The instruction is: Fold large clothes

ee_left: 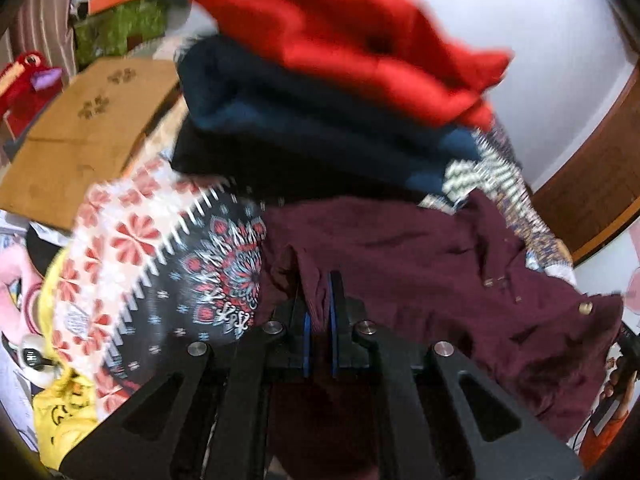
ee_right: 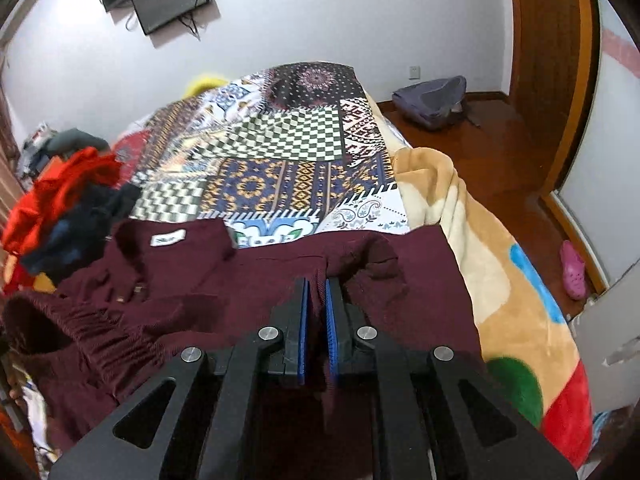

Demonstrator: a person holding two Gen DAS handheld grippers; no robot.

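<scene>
A maroon knit garment (ee_right: 200,280) with small buttons and a white neck label lies across the near end of a bed. It also shows in the left wrist view (ee_left: 420,248). My left gripper (ee_left: 318,280) is shut on a pinched fold of the maroon garment. My right gripper (ee_right: 316,284) is shut on another fold of the same garment near its right side. A ribbed cuff or hem (ee_right: 92,336) bunches at the lower left of the right wrist view.
A patchwork bedspread (ee_right: 280,140) covers the bed, with a tan fleece blanket (ee_right: 500,272) on its right edge. A pile of red (ee_left: 340,40) and navy (ee_left: 300,120) clothes sits beside the garment. A cardboard box (ee_left: 80,132), backpack (ee_right: 432,100) and pink shoe (ee_right: 573,268) lie around.
</scene>
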